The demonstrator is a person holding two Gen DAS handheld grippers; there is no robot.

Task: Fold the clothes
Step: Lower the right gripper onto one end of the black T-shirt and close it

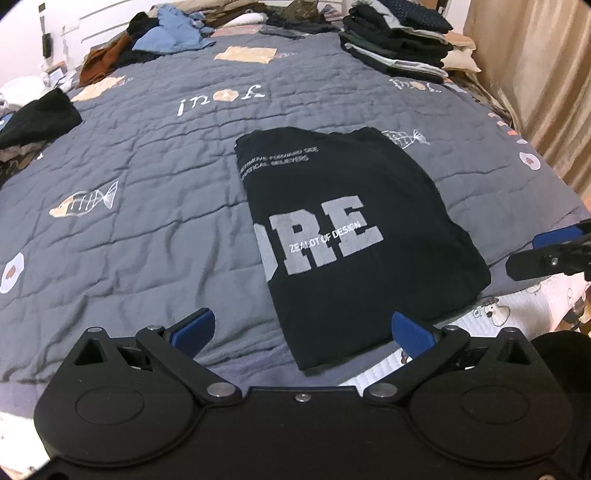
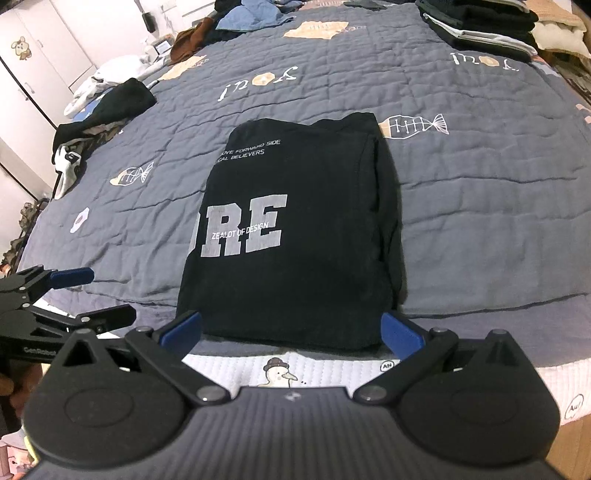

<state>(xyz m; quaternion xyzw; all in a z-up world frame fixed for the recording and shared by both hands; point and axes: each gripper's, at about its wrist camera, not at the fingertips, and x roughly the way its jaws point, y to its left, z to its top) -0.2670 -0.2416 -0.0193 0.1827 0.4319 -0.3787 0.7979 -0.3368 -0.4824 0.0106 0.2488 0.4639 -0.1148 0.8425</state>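
Fabric of the black T-shirt [image 1: 343, 229] lies folded into a neat rectangle on my grey quilt [image 1: 147, 177], its near edge just ahead of both grippers at 12 o'clock. The big grey print is cut off by the fold: only "RE" and part of another letter show, with "ZEALOT OF DESIGN" across them, and the small lines near the far end lose their first letters too. My left gripper [image 1: 301, 330] hangs spread wide, pinching nothing, its blue pads either side of the shirt's near left corner. My right gripper [image 2: 291, 330] is likewise spread, empty, straddling the shirt's near edge. From the right wrist view the left gripper shows at 9 o'clock, partly out of frame. At 1 o'clock, far up the bed, sits a stack of folded dark clothes [image 1: 397, 37], its top cropped. At 11 o'clock a loose pile of unfolded clothes [image 1: 162, 33] blurs together; I can only make out blue, brown and black pieces.
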